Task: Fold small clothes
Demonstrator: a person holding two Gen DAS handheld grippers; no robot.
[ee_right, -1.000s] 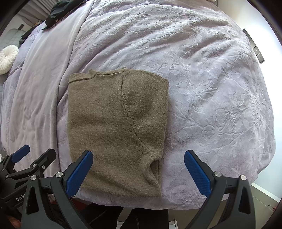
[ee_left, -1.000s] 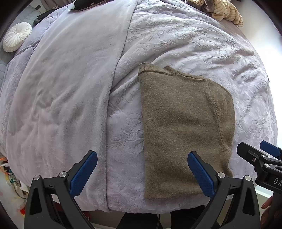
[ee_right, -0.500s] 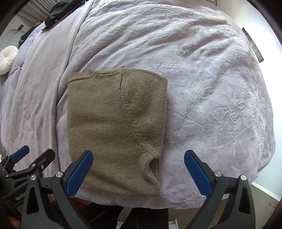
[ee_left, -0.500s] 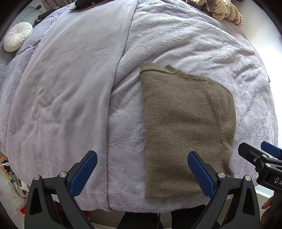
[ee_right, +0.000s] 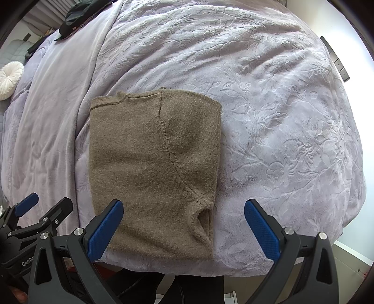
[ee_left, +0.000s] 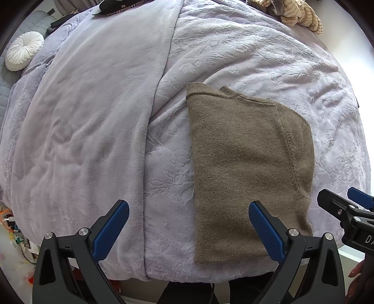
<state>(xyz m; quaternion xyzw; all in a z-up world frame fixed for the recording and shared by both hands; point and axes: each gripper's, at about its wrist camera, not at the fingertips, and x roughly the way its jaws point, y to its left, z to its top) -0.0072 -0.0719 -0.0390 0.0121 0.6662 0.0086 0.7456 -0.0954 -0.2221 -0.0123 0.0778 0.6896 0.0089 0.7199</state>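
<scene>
A small olive-brown knit sweater (ee_left: pixel 245 168) lies folded into a tall rectangle on a lilac bedspread (ee_left: pixel 93 117), near the bed's front edge. It also shows in the right wrist view (ee_right: pixel 149 168), with a sleeve seam curving down its right half. My left gripper (ee_left: pixel 188 231) is open and empty, held above the front edge just left of the sweater's lower part. My right gripper (ee_right: pixel 183 230) is open and empty above the sweater's lower right corner. Each gripper shows at the edge of the other's view, the right gripper (ee_left: pixel 346 205) and the left gripper (ee_right: pixel 39 208).
A round white cushion (ee_left: pixel 23 53) lies at the far left. Dark clothing (ee_right: pixel 86 11) and a striped beige garment (ee_left: pixel 299 14) lie at the far end of the bed. The bed's front edge drops off just below the grippers. A wall switch panel (ee_right: pixel 336 60) is at right.
Both grippers have drifted slightly, so the sweater sits a little lower and further right in the left wrist view. The sweater itself has not moved.
</scene>
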